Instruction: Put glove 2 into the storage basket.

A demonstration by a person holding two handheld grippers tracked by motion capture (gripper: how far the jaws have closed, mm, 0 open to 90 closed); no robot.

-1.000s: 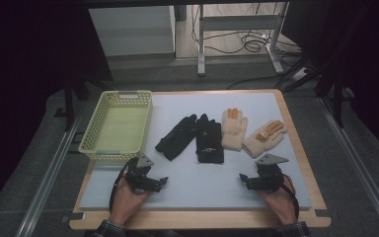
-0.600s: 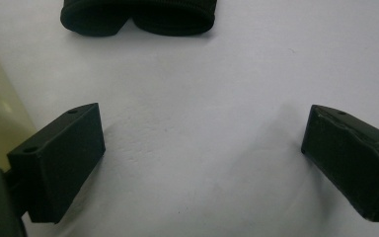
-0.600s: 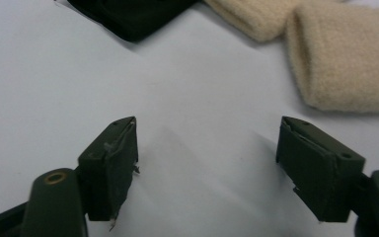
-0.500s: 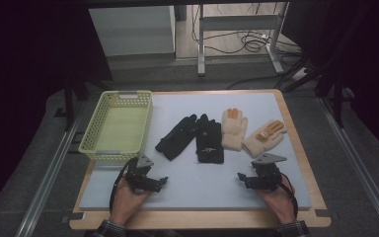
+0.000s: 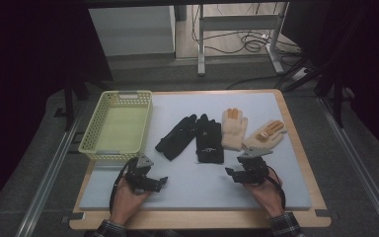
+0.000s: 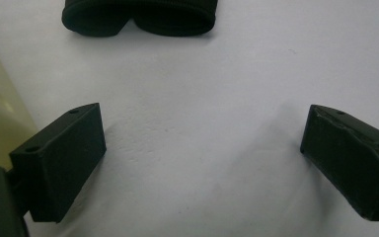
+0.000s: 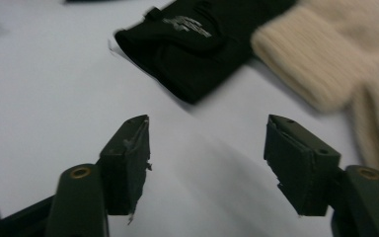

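Gloves lie in a row mid-tabletop [image 5: 296,163] in the high view: two black gloves [image 5: 197,138], then two cream gloves [image 5: 249,132], with a yellow basket [image 5: 116,127] at their left. I hold my left gripper [image 5: 159,181] and right gripper [image 5: 231,174] low on the mat, apart from them. In the left gripper view its jaws stand wide over bare mat, black cuffs [image 6: 138,17] ahead. In the right gripper view the jaws, just closing, grip nothing; a black glove [image 7: 197,44] and cream cuff [image 7: 301,54] lie beyond.
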